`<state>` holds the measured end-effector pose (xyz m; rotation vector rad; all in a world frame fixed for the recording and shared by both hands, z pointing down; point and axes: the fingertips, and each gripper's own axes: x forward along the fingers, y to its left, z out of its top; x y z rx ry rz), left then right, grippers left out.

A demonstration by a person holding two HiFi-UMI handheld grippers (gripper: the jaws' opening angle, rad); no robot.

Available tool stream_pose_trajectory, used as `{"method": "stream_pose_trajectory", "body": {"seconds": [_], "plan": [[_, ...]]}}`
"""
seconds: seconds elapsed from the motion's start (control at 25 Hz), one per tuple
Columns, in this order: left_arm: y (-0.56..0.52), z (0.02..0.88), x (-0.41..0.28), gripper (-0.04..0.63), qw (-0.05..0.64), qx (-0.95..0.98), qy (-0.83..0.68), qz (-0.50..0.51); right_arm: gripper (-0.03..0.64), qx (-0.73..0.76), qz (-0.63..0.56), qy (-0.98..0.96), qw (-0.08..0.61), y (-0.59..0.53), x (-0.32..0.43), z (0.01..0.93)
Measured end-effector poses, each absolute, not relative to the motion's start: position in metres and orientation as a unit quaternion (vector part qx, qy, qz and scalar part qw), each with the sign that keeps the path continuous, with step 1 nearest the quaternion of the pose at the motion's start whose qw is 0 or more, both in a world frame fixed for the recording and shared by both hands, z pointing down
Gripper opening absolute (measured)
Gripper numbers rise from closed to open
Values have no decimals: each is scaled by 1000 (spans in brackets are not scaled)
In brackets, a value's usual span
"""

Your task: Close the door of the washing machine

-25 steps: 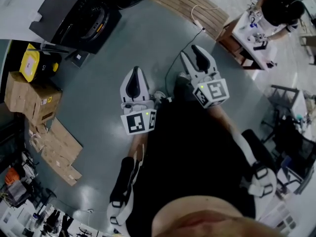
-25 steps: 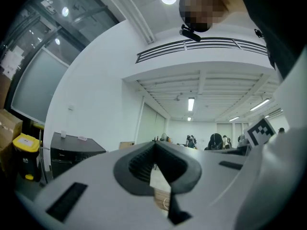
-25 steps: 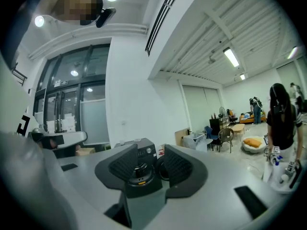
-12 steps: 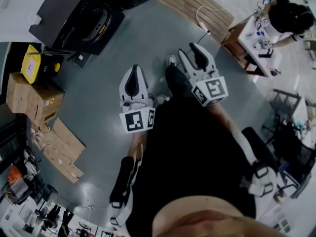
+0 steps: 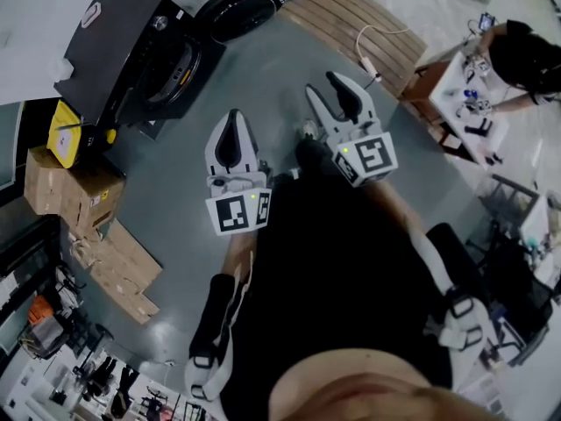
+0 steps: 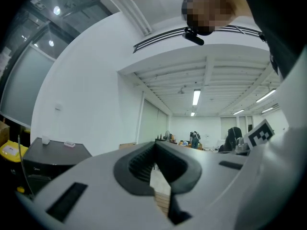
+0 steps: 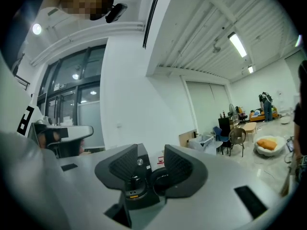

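Observation:
The black washing machine [image 5: 123, 46] stands on the grey floor at the upper left of the head view. Its round door [image 5: 238, 7] is swung open to the right of the drum opening [image 5: 171, 73]. My left gripper [image 5: 233, 117] is held in the air well short of the machine, its jaws shut with nothing between them. My right gripper [image 5: 324, 86] hovers to the right, below the open door, slightly open and empty. In the right gripper view the machine [image 7: 134, 183] and its door [image 7: 160, 176] show between the jaws. In the left gripper view the machine [image 6: 55, 152] is at the left.
Cardboard boxes [image 5: 66, 187] and flattened cardboard [image 5: 114, 266] lie left of me, with a yellow object [image 5: 70, 125] beside the machine. A wooden pallet [image 5: 351, 11] and a cable [image 5: 368, 55] lie ahead to the right. A person [image 5: 526, 55] sits at a white table at far right.
The washing machine and its open door have come further into the head view, shifted down and right. Both grippers have drifted slightly up and left. Neither gripper's jaws changed.

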<state>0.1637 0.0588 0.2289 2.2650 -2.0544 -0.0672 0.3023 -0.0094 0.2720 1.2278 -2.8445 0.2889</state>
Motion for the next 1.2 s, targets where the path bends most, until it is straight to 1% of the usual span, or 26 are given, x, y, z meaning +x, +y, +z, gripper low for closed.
{"method": "stream_pose_trajectory", "body": {"seconds": [0.28,0.48,0.68,0.84,1.0,1.2], "plan": [[-3,228,164,5,37,736,-676,-12,166,391,96,-915,21,-74,306,284],[-40,237,155,5,48,743,-668,-13,166,394,104,-913,36,-104,290,296],[-89,241,128,5,55,759,-649,-22,166,399,91,-910,62,-139,260,301],[-132,244,104,5,51,772,-633,-21,166,410,90,-905,64,-176,235,304],[-163,250,71,5,62,781,-621,-20,166,424,93,-898,76,-210,207,313],[-194,251,52,5,75,783,-617,-17,166,431,105,-890,103,-249,193,326]]}}
